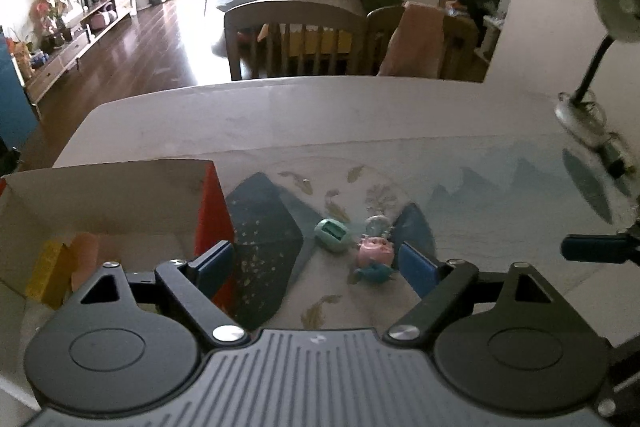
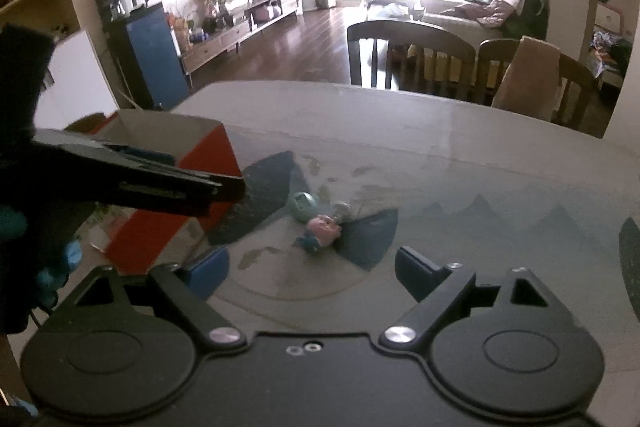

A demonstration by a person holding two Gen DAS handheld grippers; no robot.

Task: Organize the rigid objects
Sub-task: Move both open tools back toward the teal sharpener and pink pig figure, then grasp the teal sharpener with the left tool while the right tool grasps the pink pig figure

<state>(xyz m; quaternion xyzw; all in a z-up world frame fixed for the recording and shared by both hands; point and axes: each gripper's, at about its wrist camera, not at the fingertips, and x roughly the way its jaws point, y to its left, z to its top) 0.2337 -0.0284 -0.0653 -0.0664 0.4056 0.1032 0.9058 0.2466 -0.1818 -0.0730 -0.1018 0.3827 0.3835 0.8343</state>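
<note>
Sorting seems under way: blocks (image 1: 60, 267) are already seen in the box (image 1: 212, 203), left of the left gripper (image 1: 316, 263). Both grippers are spread and empty. The pig (image 1: 374, 251) and green toy (image 1: 334, 235) lie just ahead; next, the right gripper (image 2: 312, 271) should probably be lowered around the pig.

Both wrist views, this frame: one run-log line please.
left gripper: open, empty | right gripper: open, empty | pink pig figurine, mint-green egg-shaped toy: on table mat | red cardboard box: yellow block inside
</note>
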